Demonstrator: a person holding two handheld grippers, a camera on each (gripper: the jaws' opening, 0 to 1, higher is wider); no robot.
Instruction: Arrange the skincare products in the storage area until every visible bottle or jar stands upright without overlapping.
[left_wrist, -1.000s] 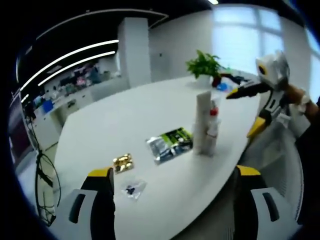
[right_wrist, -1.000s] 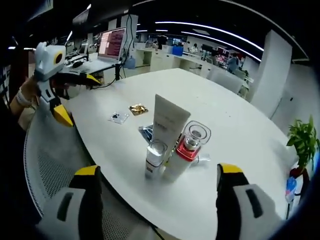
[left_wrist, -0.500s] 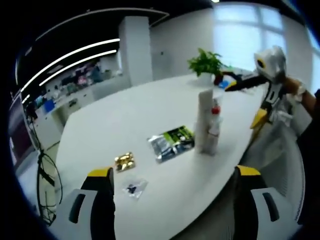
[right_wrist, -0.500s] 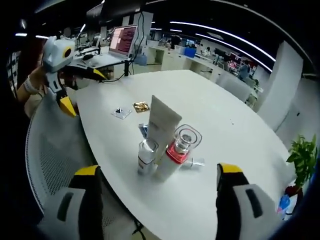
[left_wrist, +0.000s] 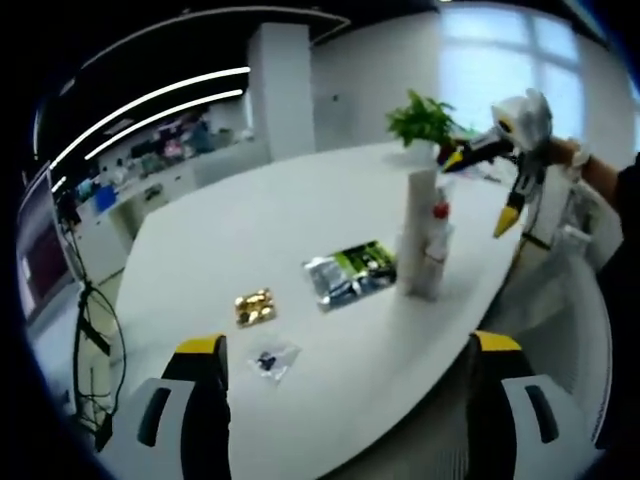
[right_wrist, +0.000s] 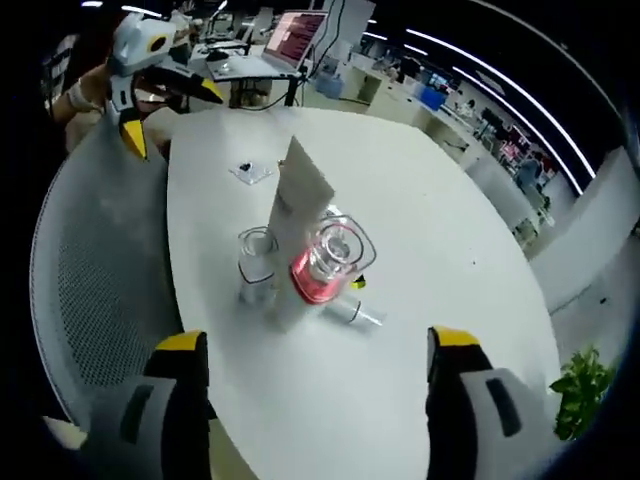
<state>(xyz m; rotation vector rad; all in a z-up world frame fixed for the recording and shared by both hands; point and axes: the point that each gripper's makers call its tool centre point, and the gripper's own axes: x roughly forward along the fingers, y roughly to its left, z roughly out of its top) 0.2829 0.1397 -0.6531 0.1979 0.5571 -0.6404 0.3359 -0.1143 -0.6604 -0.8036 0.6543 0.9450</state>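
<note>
My right claw (right_wrist: 310, 400) hangs spread above the counter (right_wrist: 430, 240), empty. The tube (right_wrist: 298, 215), red-capped bottle (right_wrist: 322, 268) and small bottle (right_wrist: 256, 262) stand bunched near the counter's edge; a careless reach could topple them.

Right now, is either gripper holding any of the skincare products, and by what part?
Nothing is held. The left gripper and right gripper both hang open, apart from the white tube, the red-collared bottle and the clear-capped bottle.
</note>
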